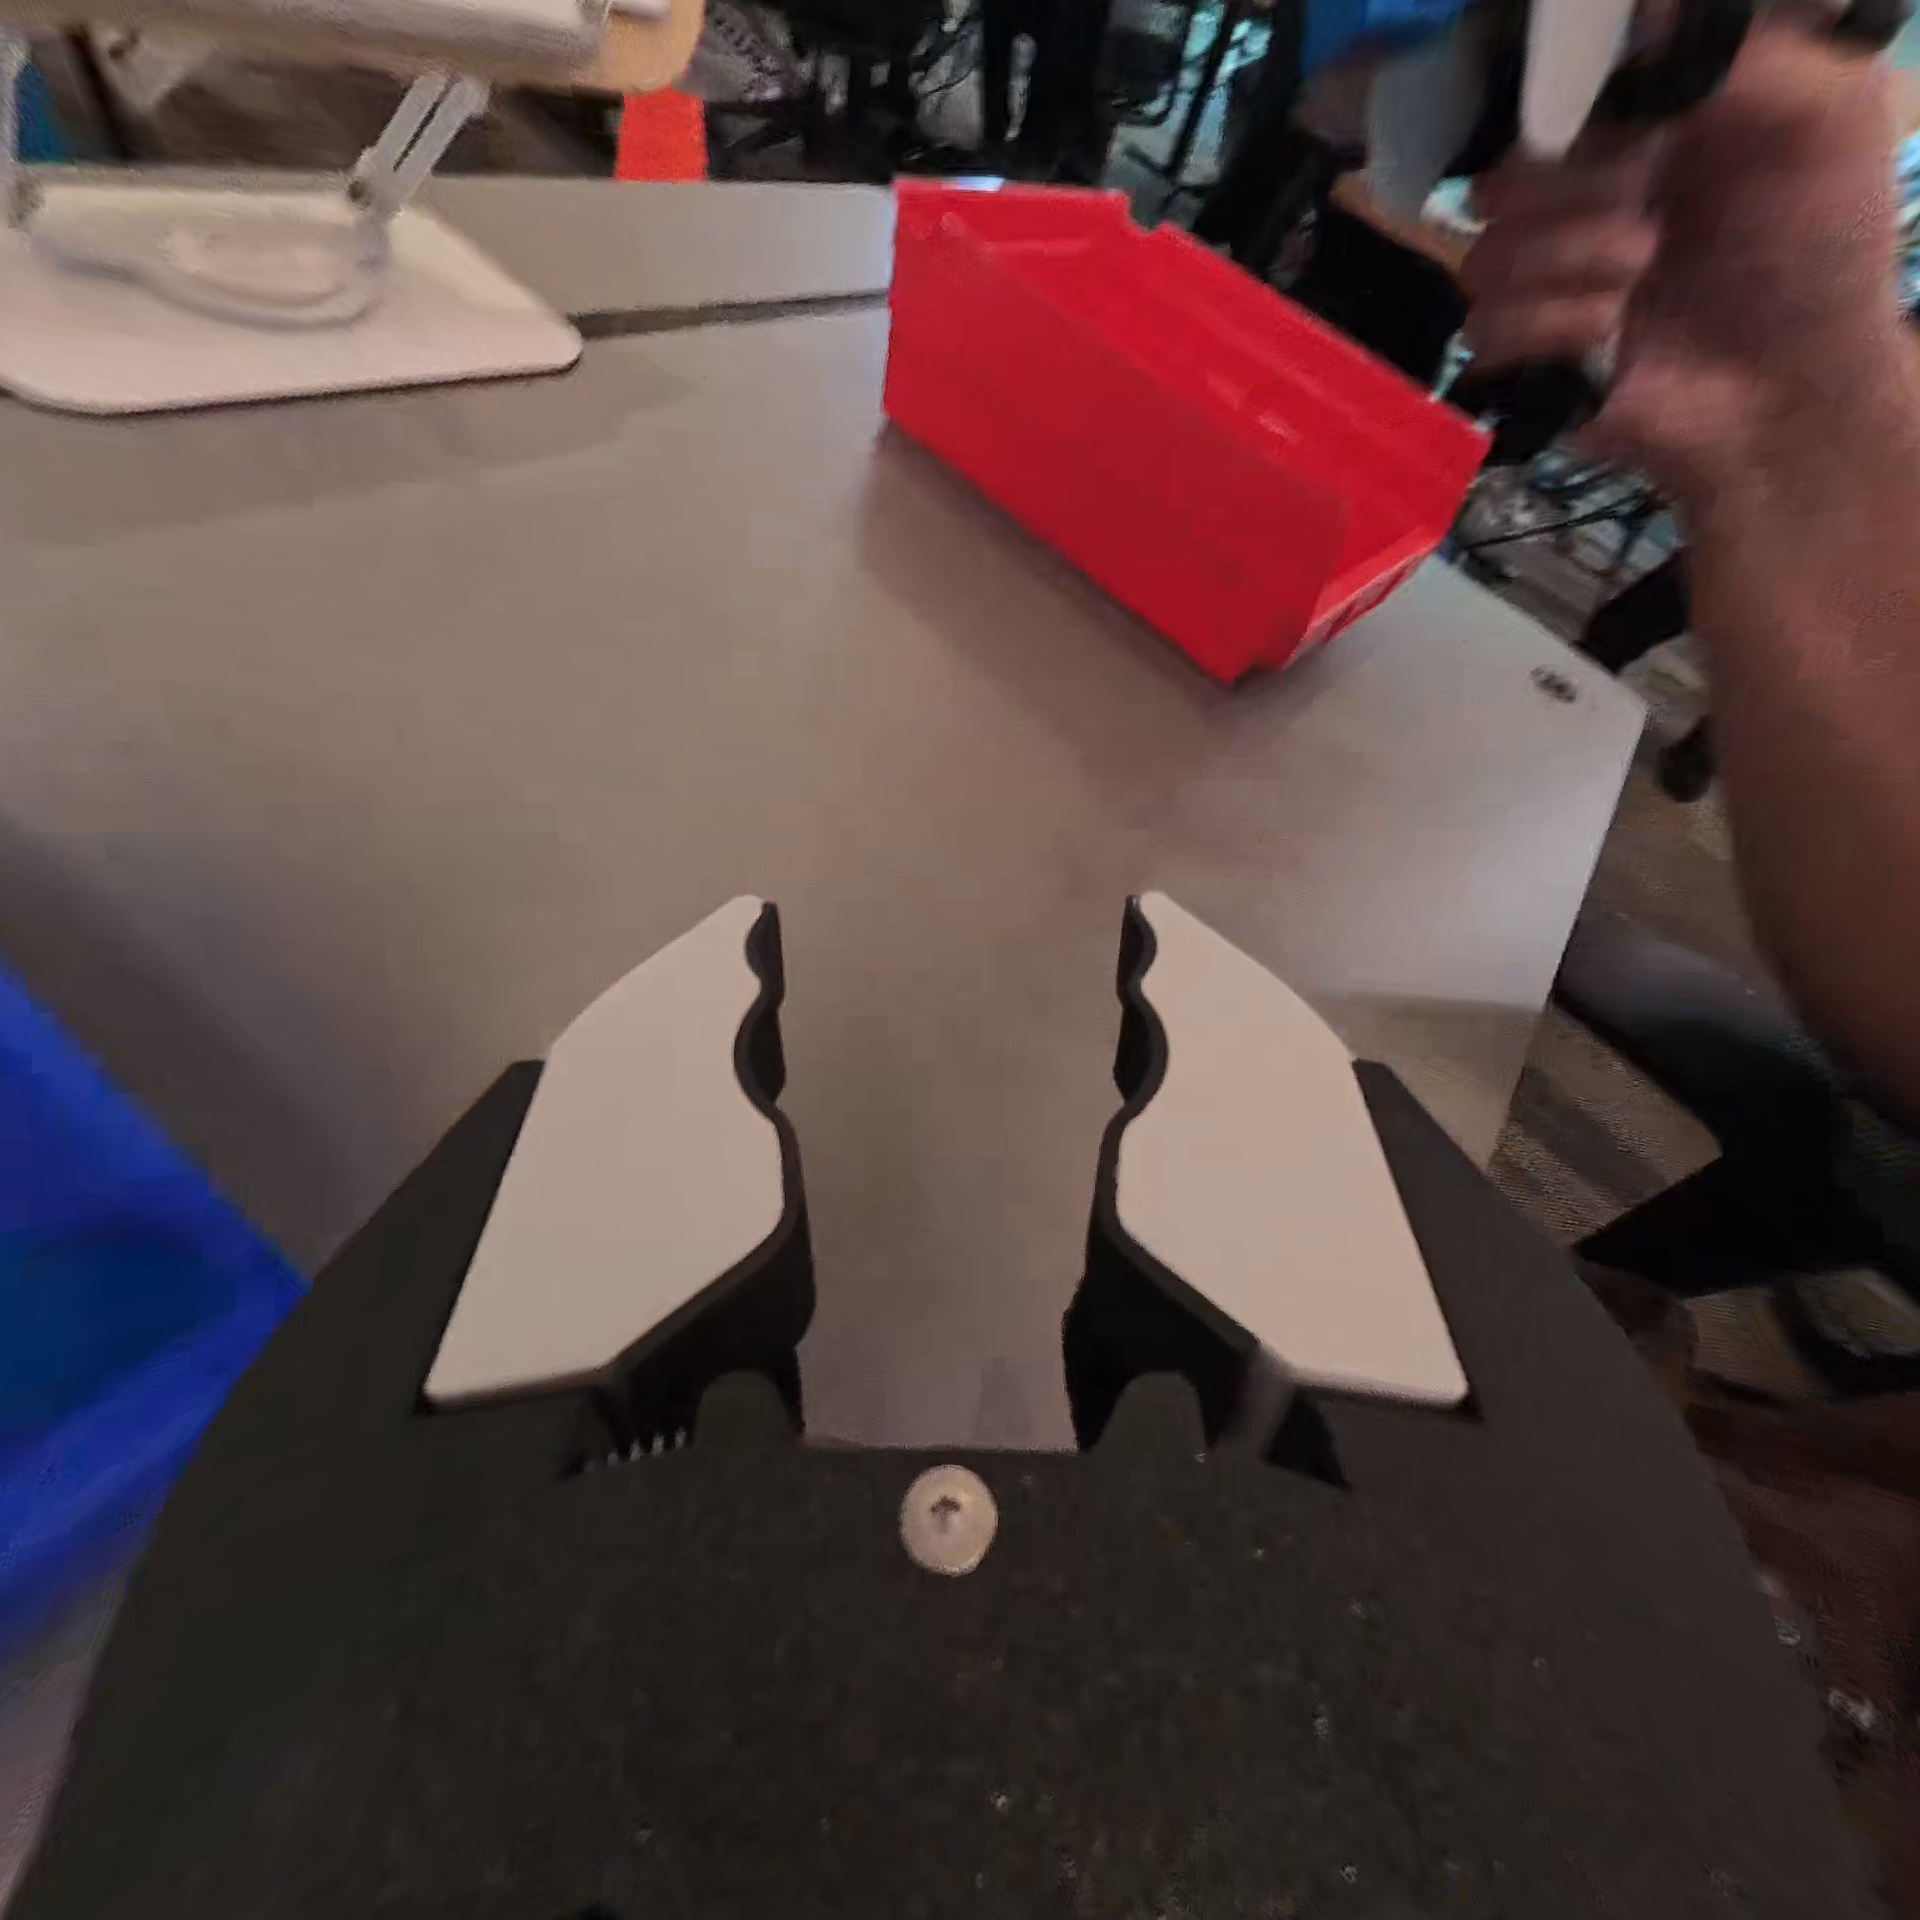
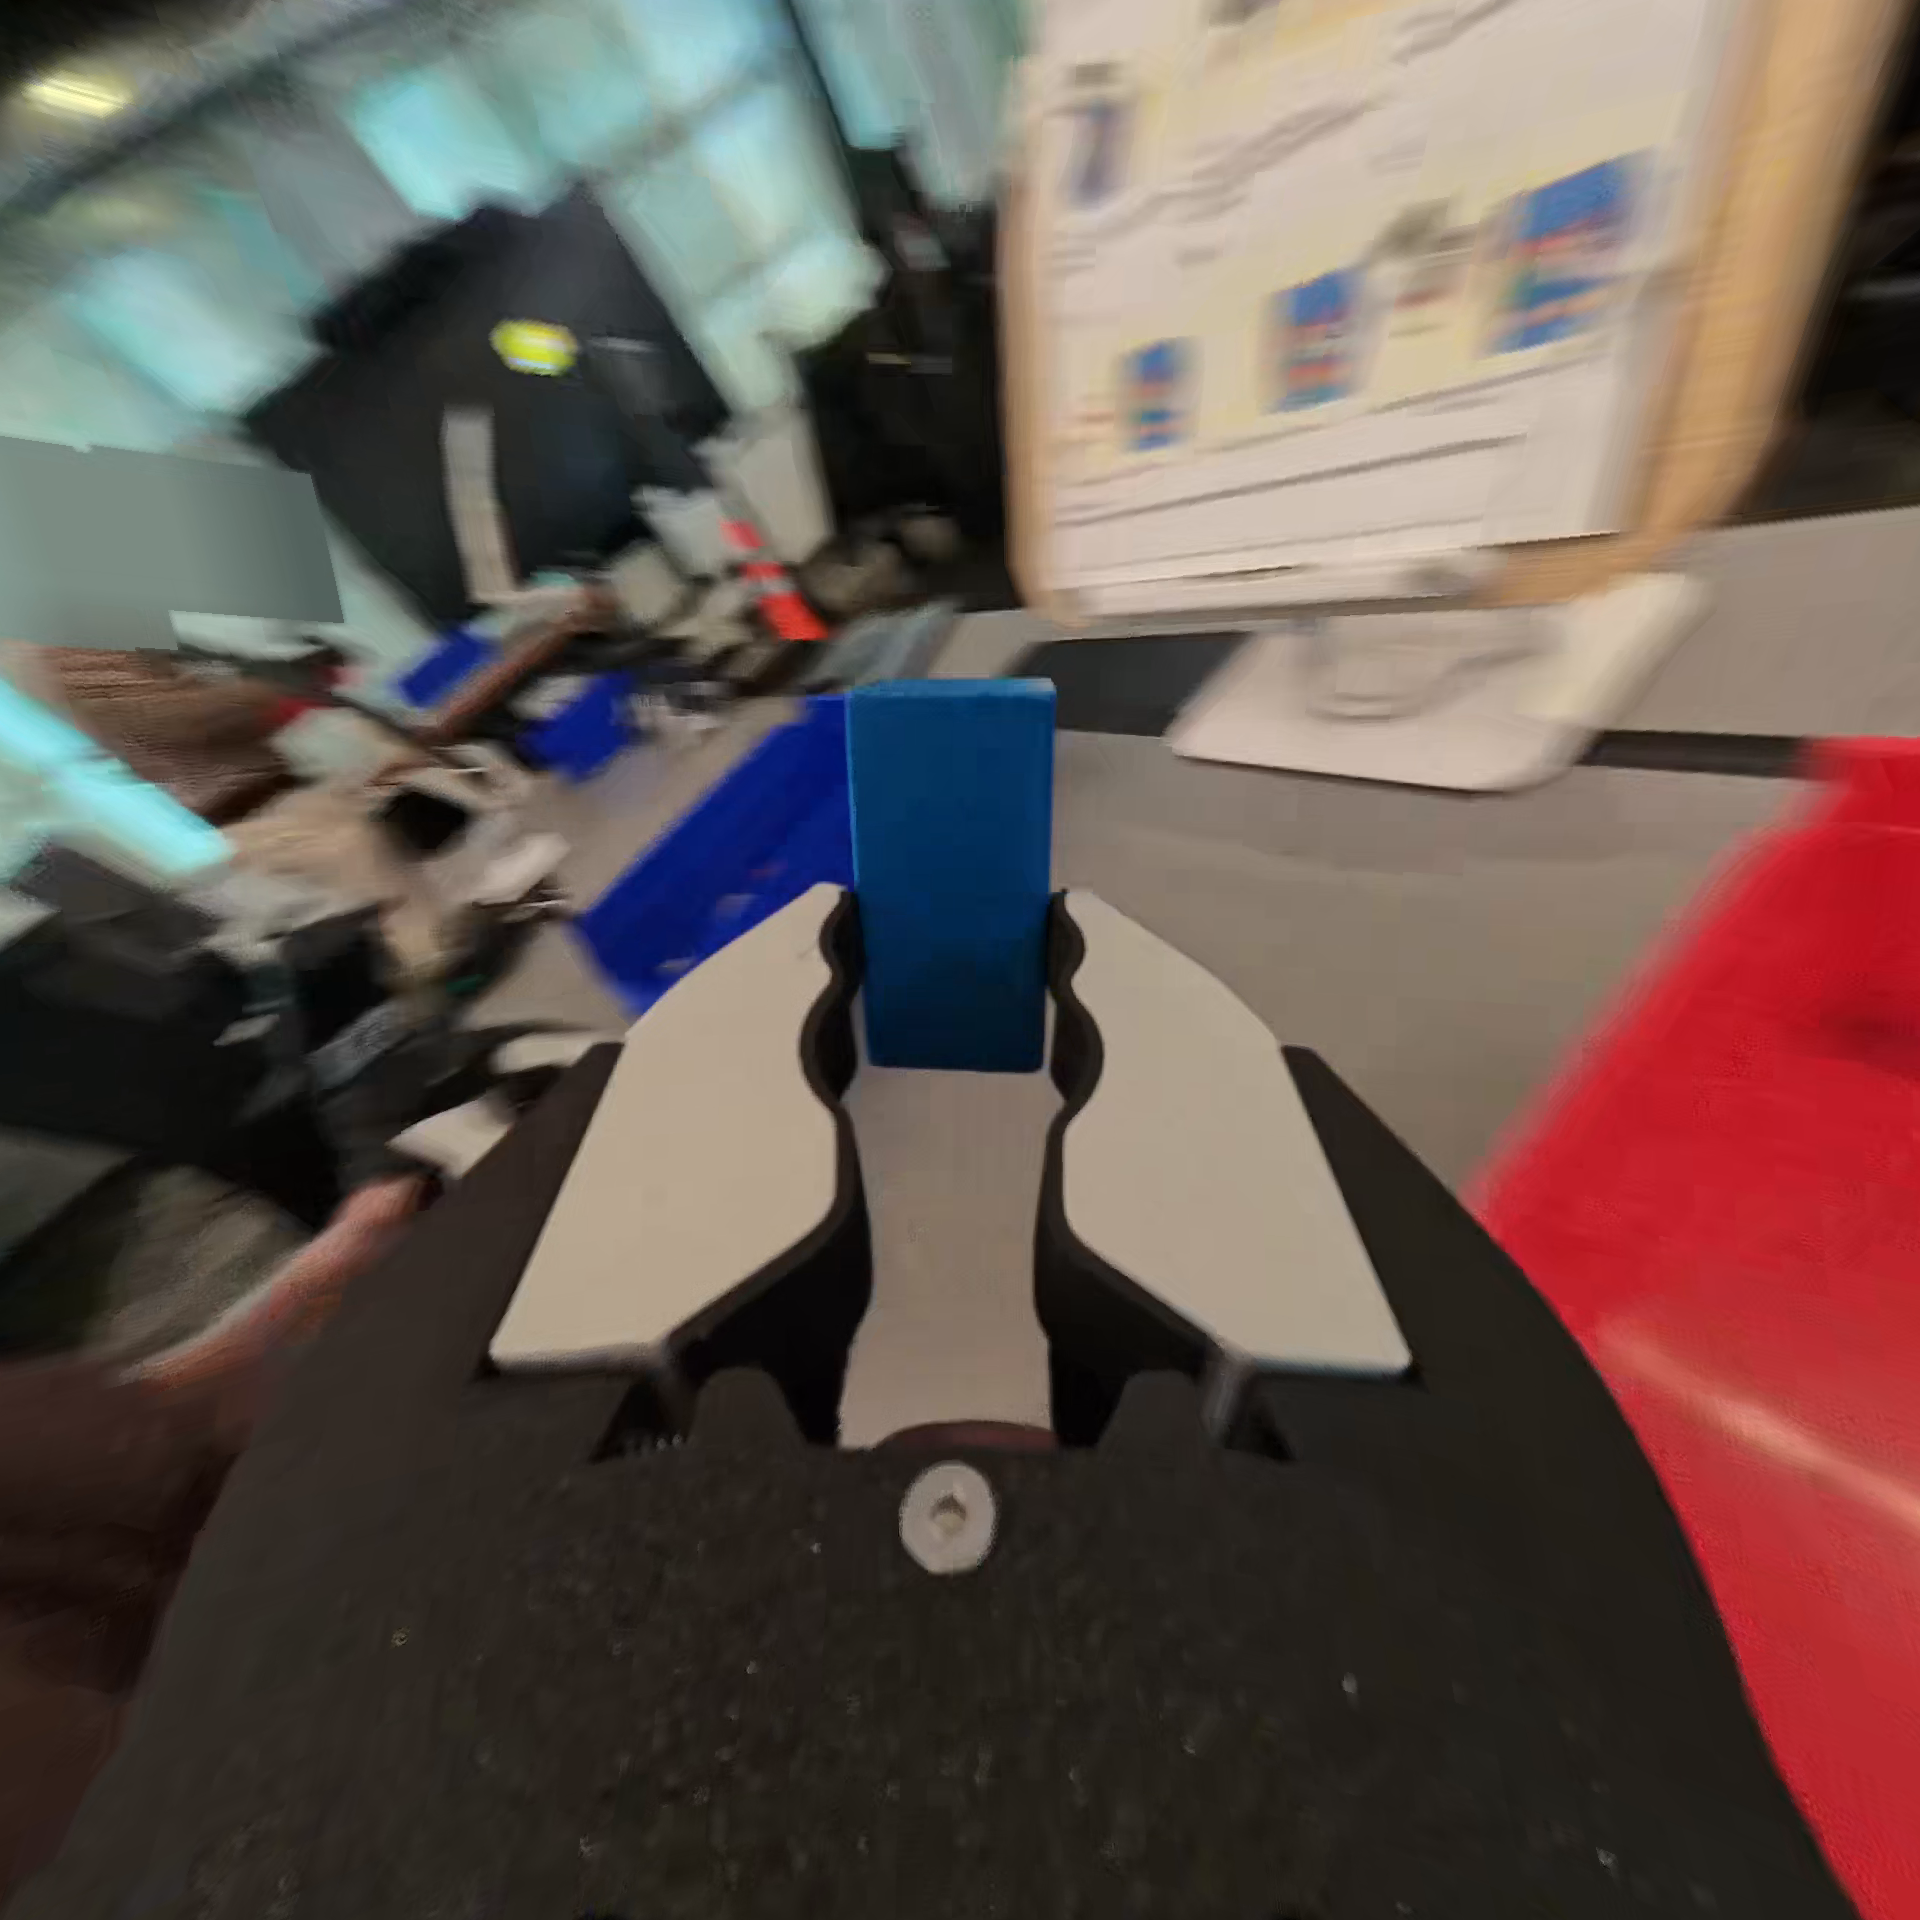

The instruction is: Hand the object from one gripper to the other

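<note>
My right gripper point(image 2: 948, 906) is shut on a blue rectangular block point(image 2: 951, 862). The block stands upright between the fingertips and sticks out beyond them. It is held in the air above the grey table point(image 2: 1299, 935). My left gripper point(image 1: 948, 914) is open and empty over the grey table point(image 1: 623, 675). In the left wrist view a blurred hand point(image 1: 1766, 343) holding the other gripper shows at the upper right; its fingertips and the block are out of sight there.
A red bin point(image 1: 1153, 416) stands on the table ahead of the left gripper; it fills the right edge of the right wrist view point(image 2: 1714, 1091). A blue bin point(image 2: 727, 842) lies at the table's left. A white monitor stand point(image 1: 260, 301) sits at the back.
</note>
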A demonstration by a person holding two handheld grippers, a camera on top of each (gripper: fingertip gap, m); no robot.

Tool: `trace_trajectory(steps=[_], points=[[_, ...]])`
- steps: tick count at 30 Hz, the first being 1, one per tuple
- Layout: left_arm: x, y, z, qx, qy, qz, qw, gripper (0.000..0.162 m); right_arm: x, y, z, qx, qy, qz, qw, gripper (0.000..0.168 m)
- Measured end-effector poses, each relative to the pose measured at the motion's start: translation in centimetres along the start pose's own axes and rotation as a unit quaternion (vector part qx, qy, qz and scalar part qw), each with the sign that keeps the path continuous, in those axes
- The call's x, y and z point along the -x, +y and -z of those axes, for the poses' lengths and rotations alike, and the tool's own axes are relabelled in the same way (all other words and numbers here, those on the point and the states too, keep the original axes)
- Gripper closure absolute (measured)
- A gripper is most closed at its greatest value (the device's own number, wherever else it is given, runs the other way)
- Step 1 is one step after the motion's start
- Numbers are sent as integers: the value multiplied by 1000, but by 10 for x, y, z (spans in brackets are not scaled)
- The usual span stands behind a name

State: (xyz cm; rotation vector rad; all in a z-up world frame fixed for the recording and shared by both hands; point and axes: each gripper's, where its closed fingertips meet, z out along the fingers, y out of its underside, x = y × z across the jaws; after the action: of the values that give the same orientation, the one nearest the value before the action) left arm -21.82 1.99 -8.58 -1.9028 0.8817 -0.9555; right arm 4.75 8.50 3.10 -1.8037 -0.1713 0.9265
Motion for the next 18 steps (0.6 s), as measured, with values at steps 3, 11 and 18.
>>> trace_trajectory(steps=[3, 11, 18], points=[[0, 39, 16, 9, -21, 30, 999, 101, -91, -14, 31, 60, 200, 22, 978, 134], [9, 56, 26, 6, -37, 59, 998, 101, -256, 41, 60, 299, 424, -55, 853, 134], [8, 63, 24, 16, -28, 68, 997, 101, -295, 70, 68, 375, 468, -102, 794, 134]])
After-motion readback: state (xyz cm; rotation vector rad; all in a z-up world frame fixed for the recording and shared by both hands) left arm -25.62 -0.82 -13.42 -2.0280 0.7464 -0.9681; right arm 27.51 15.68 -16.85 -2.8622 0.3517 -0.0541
